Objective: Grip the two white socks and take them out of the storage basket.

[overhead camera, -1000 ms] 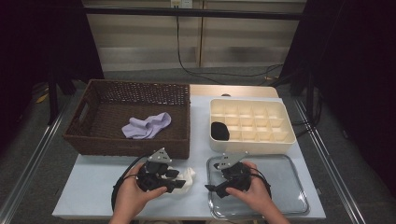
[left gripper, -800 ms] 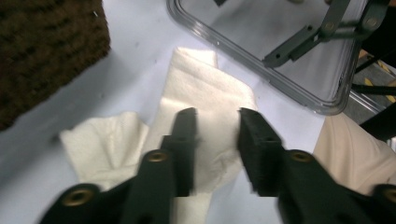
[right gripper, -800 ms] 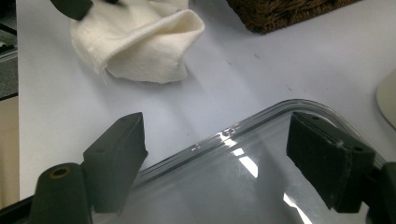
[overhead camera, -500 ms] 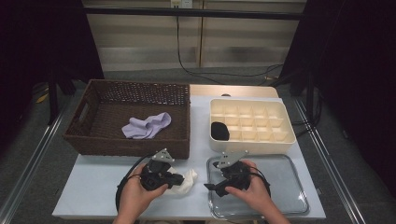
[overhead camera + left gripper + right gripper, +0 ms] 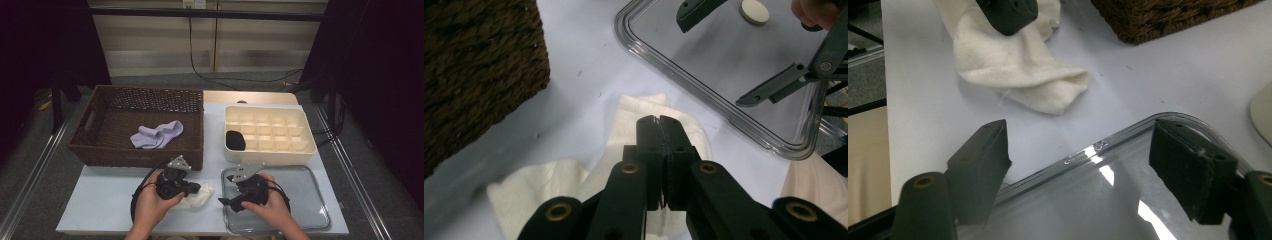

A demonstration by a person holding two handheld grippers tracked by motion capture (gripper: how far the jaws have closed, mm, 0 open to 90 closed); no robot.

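A white sock (image 5: 204, 194) (image 5: 634, 107) (image 5: 1018, 70) lies flat on the pale table, just left of a clear glass lid (image 5: 300, 200) (image 5: 724, 65) (image 5: 1098, 200). My left gripper (image 5: 196, 189) (image 5: 658, 121) points right and its jaws have just closed; they are shut together on the sock's cloth. Its jaw tip (image 5: 1008, 10) rests on the sock in the right gripper view. My right gripper (image 5: 226, 202) (image 5: 1080, 140) (image 5: 729, 55) is open over the lid's left rim. Its jaws have just narrowed a little, with the rim below and between them, untouched.
A brown wicker basket (image 5: 145, 92) at the back left holds a lilac sock (image 5: 157, 134). A cream divided organizer (image 5: 270, 150) at the back right has a black rolled item (image 5: 235, 140) in a front-left cell. The basket's corner (image 5: 479, 65) is close to the left gripper.
The left gripper's jaws have gone from open to shut on the white sock. Both hands stay in nearly the same place; the right gripper's jaws stand slightly narrower.
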